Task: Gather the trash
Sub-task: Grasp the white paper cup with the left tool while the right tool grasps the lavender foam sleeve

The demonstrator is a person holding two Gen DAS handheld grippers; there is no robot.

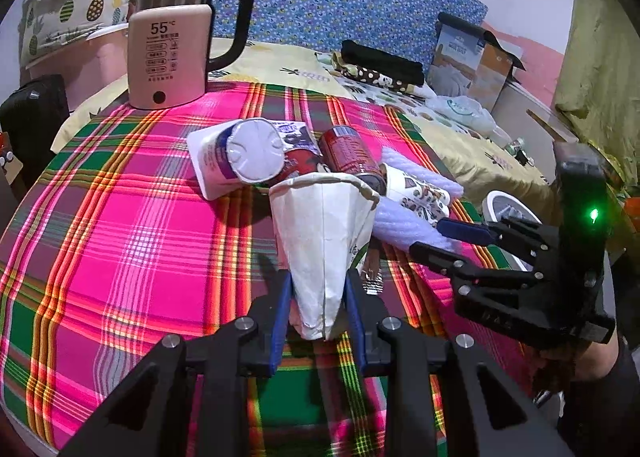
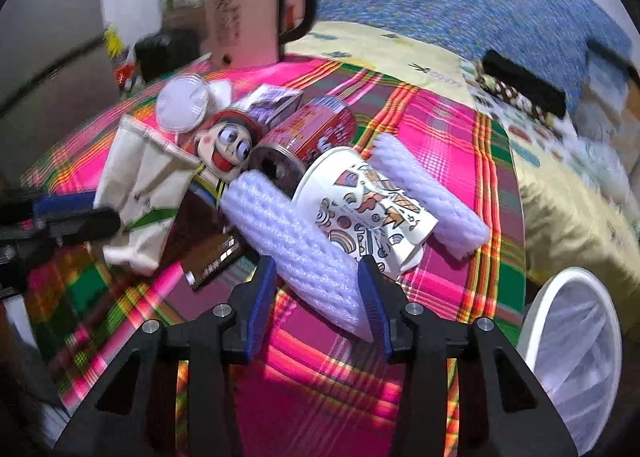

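White paper cup [image 1: 324, 237] clamped by left gripper [image 1: 318, 311], mouth pointing away; right gripper [image 2: 320, 297] straddles foam sleeve [image 2: 296, 245].

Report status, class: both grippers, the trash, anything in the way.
Left gripper shut on crushed white paper cup. Right gripper open around white foam net sleeve. Patterned paper cup lies on that sleeve.
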